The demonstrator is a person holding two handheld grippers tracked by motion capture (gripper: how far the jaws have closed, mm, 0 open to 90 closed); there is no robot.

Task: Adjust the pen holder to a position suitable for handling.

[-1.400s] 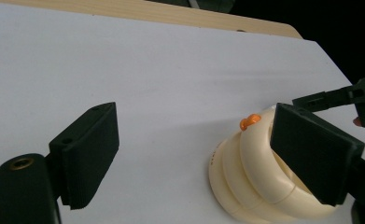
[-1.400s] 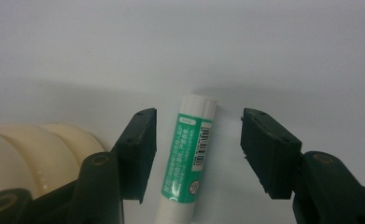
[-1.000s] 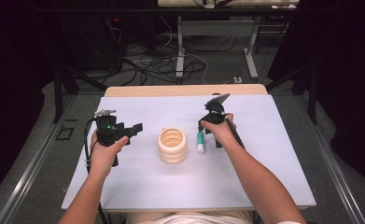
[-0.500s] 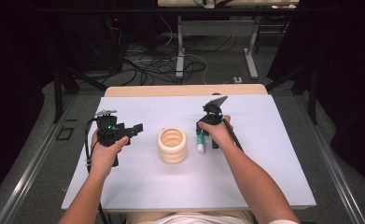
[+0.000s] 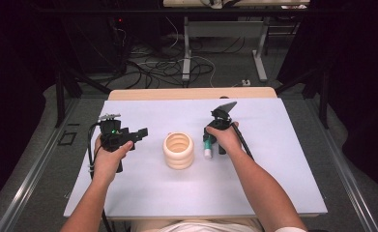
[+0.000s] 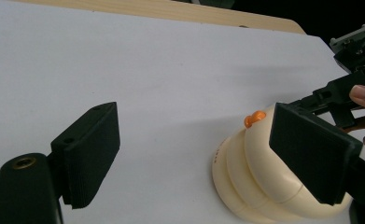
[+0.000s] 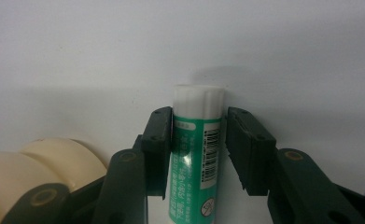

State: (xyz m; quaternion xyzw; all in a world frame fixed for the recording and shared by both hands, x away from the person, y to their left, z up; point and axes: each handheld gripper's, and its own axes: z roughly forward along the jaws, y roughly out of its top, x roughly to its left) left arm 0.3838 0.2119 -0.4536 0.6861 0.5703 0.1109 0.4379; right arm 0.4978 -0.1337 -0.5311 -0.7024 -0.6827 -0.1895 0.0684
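**Glue stick clamped beside the ribbed cup**

The right hand-held gripper (image 7: 198,154) has its jaws closed on a green glue stick (image 7: 196,149), pressing its label from both sides just below the white cap. In the high view the stick (image 5: 207,146) lies on the white surface (image 5: 273,183) with its long axis running roughly towards the person, white cap nearest them, just to the right of the cream ribbed cup (image 5: 179,150). The cup's opening therefore lies to the left of the held stick, close by, so the right hand is far nearer to it than any other thing.

The left hand-held gripper (image 5: 134,135) hovers left of the cup with its jaws wide apart and nothing between them. A small orange piece (image 6: 255,118) peeks over the cup's rim; what it is cannot be made out. The stick's lower end is cut off in the right gripper view.
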